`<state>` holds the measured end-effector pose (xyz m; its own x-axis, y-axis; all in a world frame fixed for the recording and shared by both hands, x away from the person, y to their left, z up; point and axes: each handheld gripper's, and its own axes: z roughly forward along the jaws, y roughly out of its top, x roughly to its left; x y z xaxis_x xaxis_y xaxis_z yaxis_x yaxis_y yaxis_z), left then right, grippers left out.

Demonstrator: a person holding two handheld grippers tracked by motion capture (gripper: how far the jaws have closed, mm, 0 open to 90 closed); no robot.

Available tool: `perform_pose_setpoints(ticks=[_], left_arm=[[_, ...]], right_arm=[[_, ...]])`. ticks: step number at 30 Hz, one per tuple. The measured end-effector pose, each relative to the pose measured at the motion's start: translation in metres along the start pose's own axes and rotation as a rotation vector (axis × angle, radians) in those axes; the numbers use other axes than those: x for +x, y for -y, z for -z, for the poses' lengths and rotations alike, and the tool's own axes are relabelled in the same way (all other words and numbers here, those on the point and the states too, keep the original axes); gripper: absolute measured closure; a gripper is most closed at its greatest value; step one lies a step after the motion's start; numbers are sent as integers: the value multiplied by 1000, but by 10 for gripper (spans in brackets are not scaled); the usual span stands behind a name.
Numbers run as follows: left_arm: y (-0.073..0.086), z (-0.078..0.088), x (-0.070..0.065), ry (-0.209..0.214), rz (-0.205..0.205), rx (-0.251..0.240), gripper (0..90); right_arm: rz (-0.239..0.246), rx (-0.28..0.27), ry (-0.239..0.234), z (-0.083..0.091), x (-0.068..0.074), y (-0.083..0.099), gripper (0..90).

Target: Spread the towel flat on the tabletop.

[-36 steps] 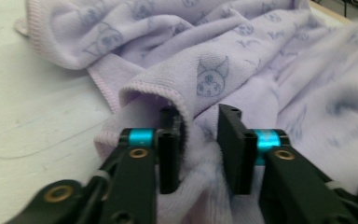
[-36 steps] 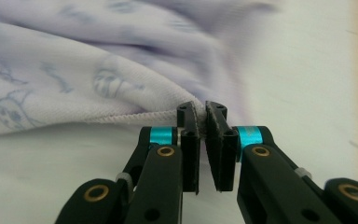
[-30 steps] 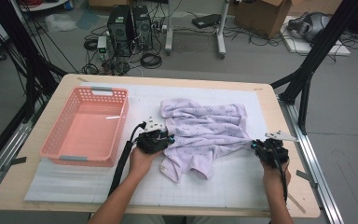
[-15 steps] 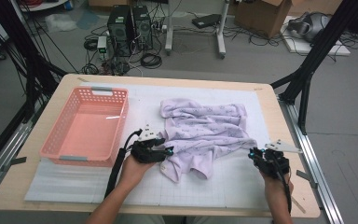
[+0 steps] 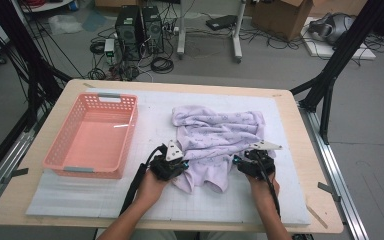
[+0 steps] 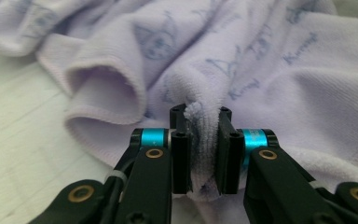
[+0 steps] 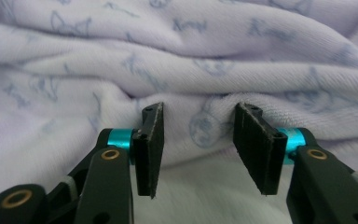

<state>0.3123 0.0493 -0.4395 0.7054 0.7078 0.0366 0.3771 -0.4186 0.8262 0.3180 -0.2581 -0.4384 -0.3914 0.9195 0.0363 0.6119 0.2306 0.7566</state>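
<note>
From the high view we see a wooden worktop (image 5: 290,107) covered by a white gridded mat (image 5: 155,112). A crumpled lilac terry towel with a faint blue print (image 5: 220,135) lies on the mat, just to the right of a salmon-pink plastic basket (image 5: 94,136) that stands open beside it. The left gripper (image 5: 177,162) sits at the towel's near left edge, between the basket and the towel, touching the cloth. The right gripper (image 5: 241,164) sits at the towel's near right edge, on the far side of the towel from the basket. A hand (image 5: 152,186) holds the left one, and another hand (image 5: 262,189) holds the right one.

In the left gripper view we look along the left gripper (image 6: 200,140), whose jaws are clenched on a bunched fold of the lilac towel (image 6: 261,60); the pinched cloth bulges out above and below them. The white mat (image 6: 14,140) shows to one side.

In the right gripper view the right gripper (image 7: 198,140) has its jaws spread apart, with a ridge of the towel (image 7: 182,60) lying between and just beyond them, not pinched.
</note>
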Motion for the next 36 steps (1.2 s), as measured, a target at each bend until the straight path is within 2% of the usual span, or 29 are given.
perform_pose_setpoints(ticks=[3, 5, 6, 7, 9, 11, 14, 17, 19, 22, 23, 25, 26, 28, 29, 30, 31, 33, 36], left_arm=[[5, 6, 13, -14, 47, -13, 795], [6, 8, 17, -18, 54, -14, 795], [6, 9, 19, -23, 59, -19, 795], [6, 10, 21, -22, 68, -26, 794], [7, 13, 24, -13, 90, -43, 793], [8, 16, 26, -3, 110, -66, 789], [9, 17, 29, 25, 141, -82, 785], [6, 8, 24, 11, 111, -65, 783], [5, 1, 24, -23, 115, -66, 777], [7, -4, 32, -62, 144, -62, 749], [8, -3, 35, -59, 154, -59, 735], [10, 1, 38, -43, 137, -41, 715], [10, 4, 37, -30, 120, -32, 696], [11, 11, 36, -25, 104, -30, 621], [11, 13, 37, -29, 115, -31, 556], [10, 17, 38, -27, 137, -36, 501], [11, 21, 38, -20, 156, -54, 487], [12, 26, 40, -5, 175, -69, 487], [14, 27, 40, 28, 194, -49, 483]], right_arm=[[-15, 30, 9, -13, 5, -5, 480], [2, 24, 26, -16, 9, -5, 515], [24, 24, 23, -16, 9, -6, 605], [44, 28, 13, -15, 9, -6, 756], [76, 35, -13, -11, 6, -6, 816], [62, 27, -52, -2, -2, -5, 823], [58, 3, -35, 19, -20, -2, 825], [67, 10, -2, 28, -33, -9, 825], [79, -6, 32, 28, -33, -14, 824], [82, -13, 62, 19, -26, -22, 806], [98, -6, 69, 14, -22, -24, 789], [133, 0, 88, 6, -14, -26, 733], [129, -16, 82, 6, -14, -25, 692], [100, -63, 64, 14, -18, -22, 635], [72, -99, 54, 22, -23, -19, 620], [66, -115, 49, 27, -26, -16, 622], [69, -127, 58, 33, -30, -12, 630], [61, -118, 74, 42, -39, -1, 668], [28, -46, 75, 40, -51, 17, 710]])
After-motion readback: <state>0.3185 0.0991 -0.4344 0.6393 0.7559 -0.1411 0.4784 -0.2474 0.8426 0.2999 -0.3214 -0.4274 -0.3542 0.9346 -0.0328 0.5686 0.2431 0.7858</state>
